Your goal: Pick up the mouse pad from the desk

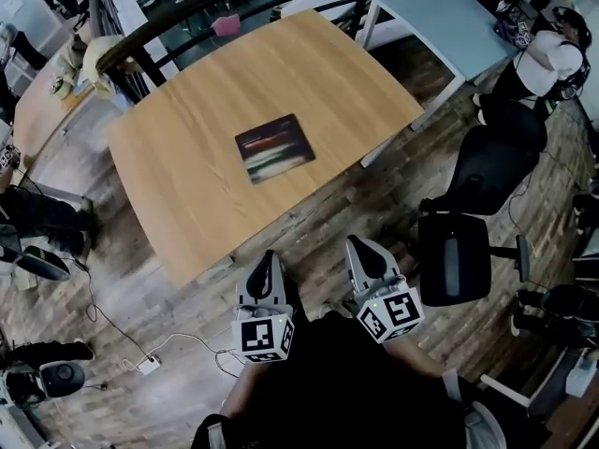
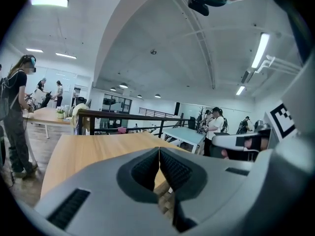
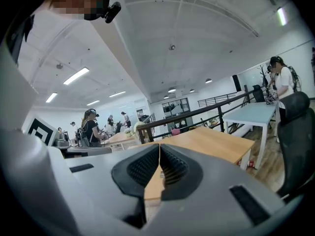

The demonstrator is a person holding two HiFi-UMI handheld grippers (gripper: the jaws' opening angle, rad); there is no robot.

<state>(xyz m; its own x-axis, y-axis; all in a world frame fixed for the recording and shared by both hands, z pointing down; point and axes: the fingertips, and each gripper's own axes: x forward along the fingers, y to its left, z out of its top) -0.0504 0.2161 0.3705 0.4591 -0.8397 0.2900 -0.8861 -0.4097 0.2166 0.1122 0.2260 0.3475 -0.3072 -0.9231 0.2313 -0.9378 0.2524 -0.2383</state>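
Observation:
A dark mouse pad with red and pale streaks lies flat near the middle of the wooden desk. Both grippers hang short of the desk's near edge, over the floor. My left gripper is shut with nothing in it, its jaws meeting tip to tip in the left gripper view. My right gripper is shut and empty too, close beside the left; its tips also meet in the right gripper view. The pad does not show in either gripper view, only the desk top.
Two black office chairs stand at the right. A pale blue table is at the back right, a railing behind the desk. Cables and a power strip lie on the floor at the left. People stand around the room.

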